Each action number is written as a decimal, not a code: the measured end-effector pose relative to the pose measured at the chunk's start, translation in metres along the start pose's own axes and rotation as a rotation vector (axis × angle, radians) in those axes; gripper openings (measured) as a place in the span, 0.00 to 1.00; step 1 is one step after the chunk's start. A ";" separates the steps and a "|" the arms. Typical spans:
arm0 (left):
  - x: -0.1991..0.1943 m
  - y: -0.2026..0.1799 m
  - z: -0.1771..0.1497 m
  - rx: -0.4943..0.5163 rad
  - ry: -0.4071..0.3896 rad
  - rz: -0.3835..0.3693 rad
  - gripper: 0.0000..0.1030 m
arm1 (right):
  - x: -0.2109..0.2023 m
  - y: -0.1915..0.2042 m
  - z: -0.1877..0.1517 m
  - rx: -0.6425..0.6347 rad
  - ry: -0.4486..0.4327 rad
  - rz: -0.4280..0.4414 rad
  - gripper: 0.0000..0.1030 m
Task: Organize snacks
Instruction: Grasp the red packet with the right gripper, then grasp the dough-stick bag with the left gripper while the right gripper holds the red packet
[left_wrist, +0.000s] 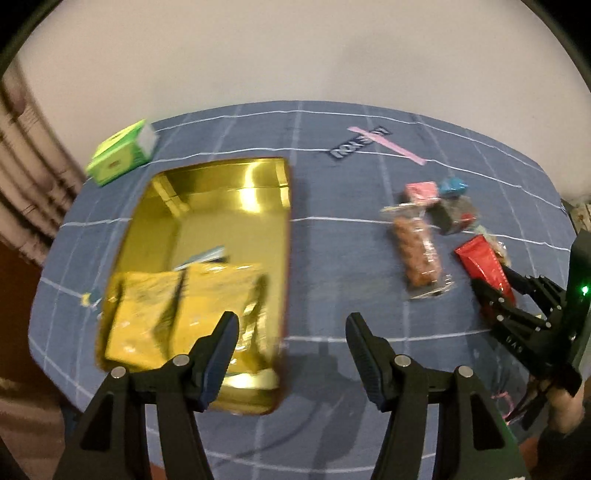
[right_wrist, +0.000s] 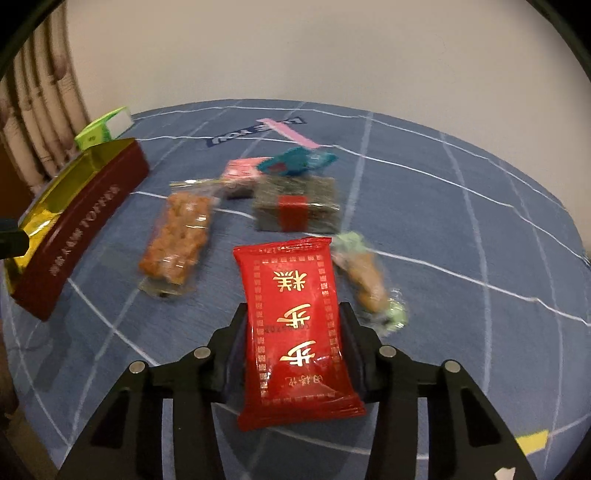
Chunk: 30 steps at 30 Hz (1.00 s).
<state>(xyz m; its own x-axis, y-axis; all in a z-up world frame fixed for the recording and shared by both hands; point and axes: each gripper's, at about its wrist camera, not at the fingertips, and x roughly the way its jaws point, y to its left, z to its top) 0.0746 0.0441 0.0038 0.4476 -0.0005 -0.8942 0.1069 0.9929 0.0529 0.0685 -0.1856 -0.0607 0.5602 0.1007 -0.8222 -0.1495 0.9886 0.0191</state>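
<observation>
Between the right gripper's (right_wrist: 293, 314) fingers sits the red packet (right_wrist: 295, 325), a flat glossy foil pouch w/ gold characters and crimped ends; both pads look pressed against its long edges, so it is pinched about mid-length. Its long axis runs straight away from the camera along the fingers, far end pointing toward the snack pile, near end flaring out below the jaws. From the left wrist view the same red packet (left_wrist: 480, 264) shows between those black fingers at the right edge of the blue cloth (left_wrist: 332, 258) w/ white grid lines.

L gripper (left_wrist: 291, 332) hangs above the cloth, jaws spread roughly halfway, nothing between them; its left finger overlaps the near end of the gold tin (left_wrist: 221, 206) in the picture (contact can't be told, frame is blurred). Tin is rectangular, mirror-shiny inside, dark red outside, long axis running away from the camera; two yellow packets (left_wrist: 184, 314) lie in its near end.

Loose on the cloth: a long clear-wrapped brown crunchy bar (right_wrist: 175, 240), a dark block w/ red band (right_wrist: 295, 212), a pink packet (right_wrist: 242, 171), a teal wrapper (right_wrist: 295, 162), a green-ended twist-wrapped sweet (right_wrist: 365, 277). Green box (left_wrist: 122, 153) sits beyond the tin.
</observation>
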 end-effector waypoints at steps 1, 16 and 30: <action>0.003 -0.007 0.002 0.005 0.002 -0.009 0.60 | -0.001 -0.003 -0.002 0.006 -0.003 -0.015 0.41; 0.039 -0.071 0.039 -0.014 0.026 -0.200 0.60 | -0.001 -0.030 -0.004 0.111 -0.041 -0.099 0.41; 0.085 -0.097 0.055 -0.028 0.092 -0.190 0.60 | -0.003 -0.030 -0.004 0.117 -0.049 -0.090 0.44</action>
<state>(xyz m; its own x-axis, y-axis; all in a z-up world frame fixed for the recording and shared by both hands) 0.1514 -0.0592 -0.0531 0.3387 -0.1779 -0.9239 0.1565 0.9789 -0.1312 0.0680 -0.2161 -0.0610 0.6063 0.0138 -0.7951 -0.0024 0.9999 0.0155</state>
